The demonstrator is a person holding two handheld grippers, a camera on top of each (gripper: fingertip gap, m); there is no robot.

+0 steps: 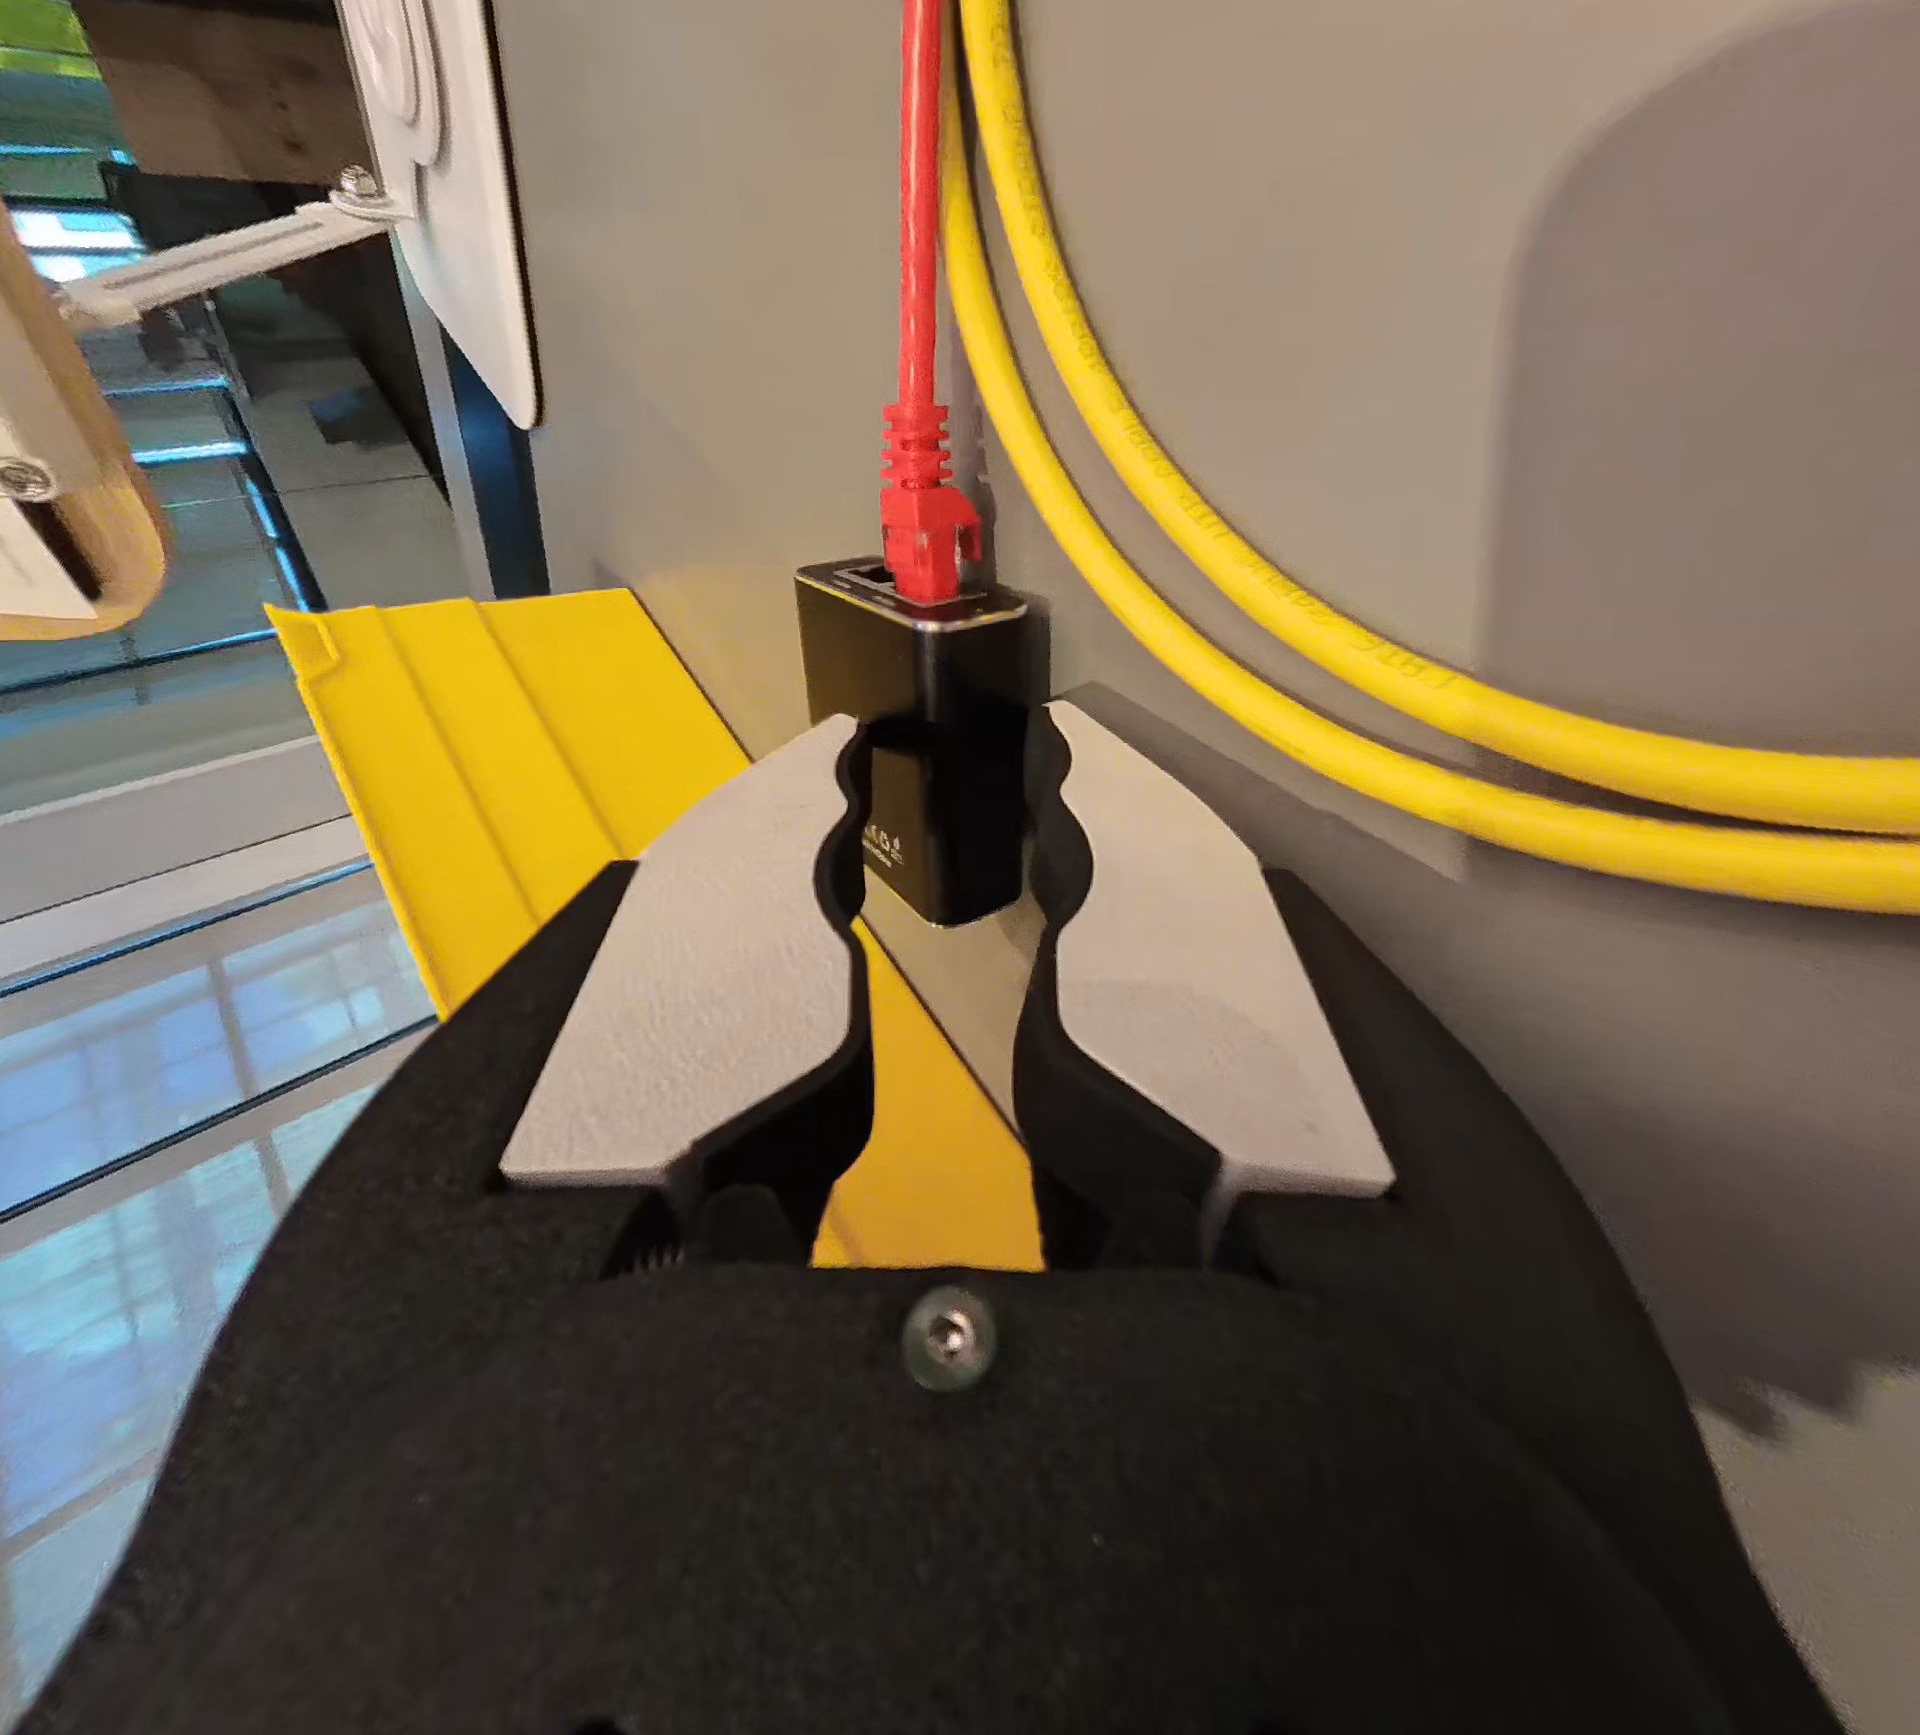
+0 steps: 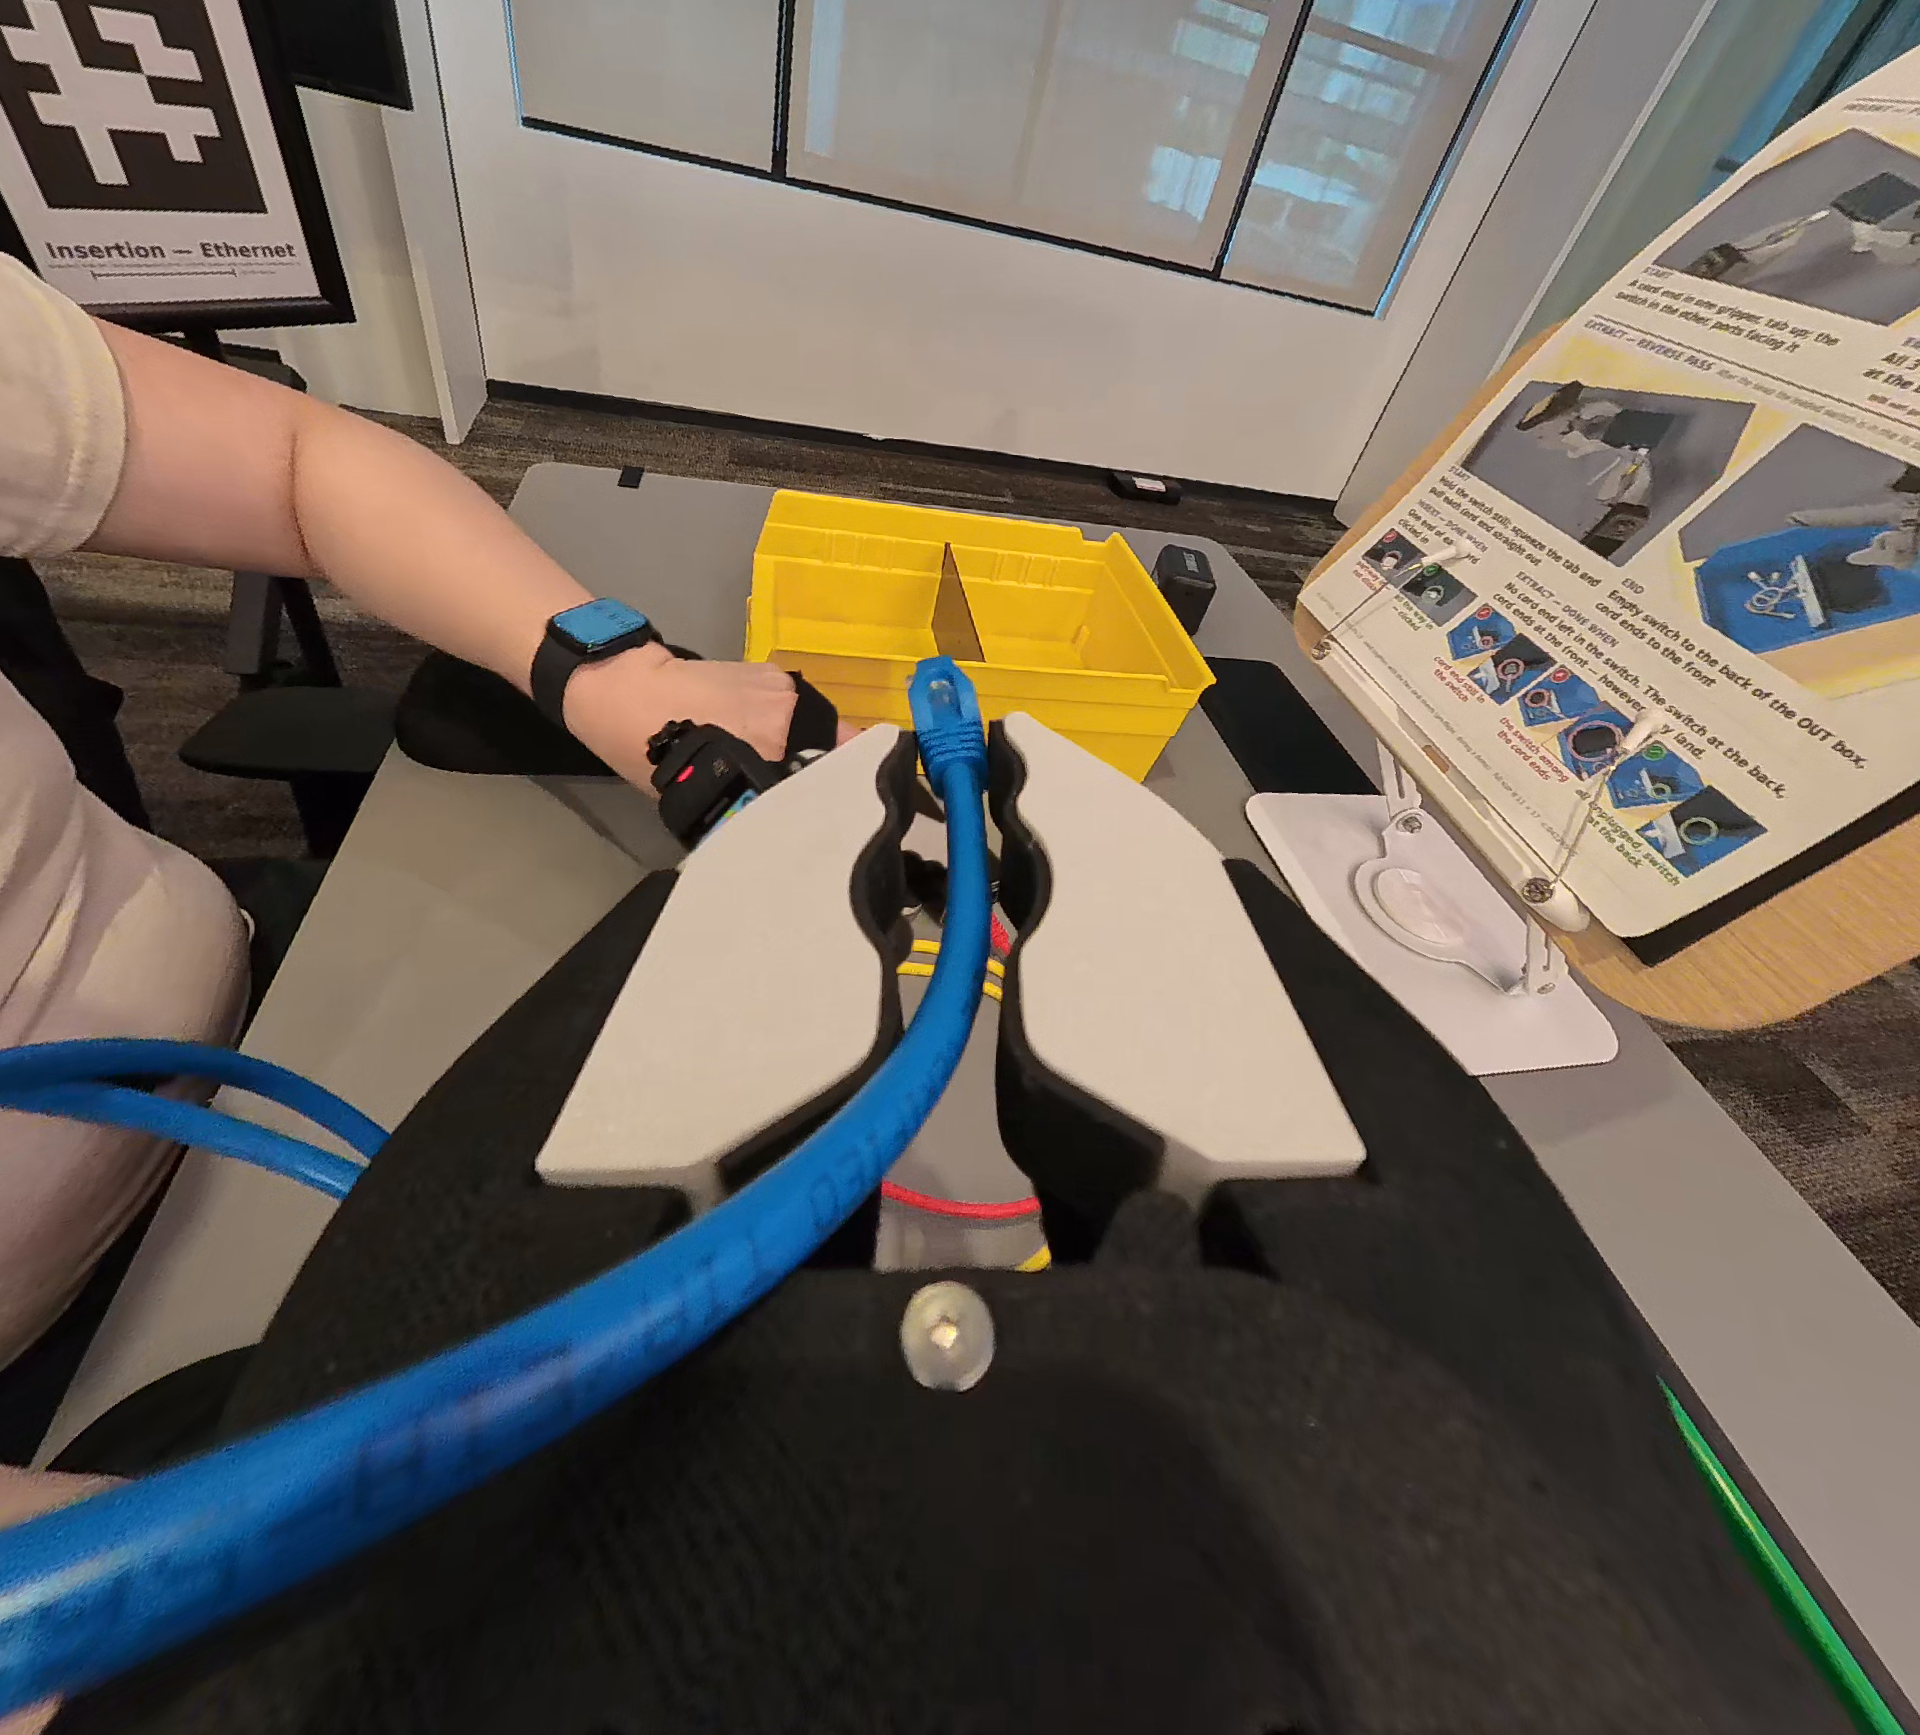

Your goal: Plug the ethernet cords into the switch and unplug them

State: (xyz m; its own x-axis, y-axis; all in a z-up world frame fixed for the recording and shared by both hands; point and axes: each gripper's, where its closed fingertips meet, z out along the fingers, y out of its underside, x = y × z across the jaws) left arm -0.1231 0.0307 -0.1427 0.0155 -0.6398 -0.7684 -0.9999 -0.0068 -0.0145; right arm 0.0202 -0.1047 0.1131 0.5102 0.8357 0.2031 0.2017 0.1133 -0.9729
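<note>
Blue cord (image 2: 951,854) crosses right tool (image 2: 948,735) before yellow bin (image 2: 1132,636).

Left tongs (image 1: 951,750) clamped (right tongs (image 2: 945,750) too).

Illumination is bright and even in both views. Behind the yellow bin (image 2: 977,636), frosted window panes (image 2: 997,23) admit diffuse daylight. A large soft-edged shadow (image 1: 1714,397) falls on the grey surface right of the yellow cords (image 1: 1226,563), which show motion blur. Wide-angle distortion bends straight lines at the edges. The blue cord (image 2: 436,1436) blurs near the lens.
</note>
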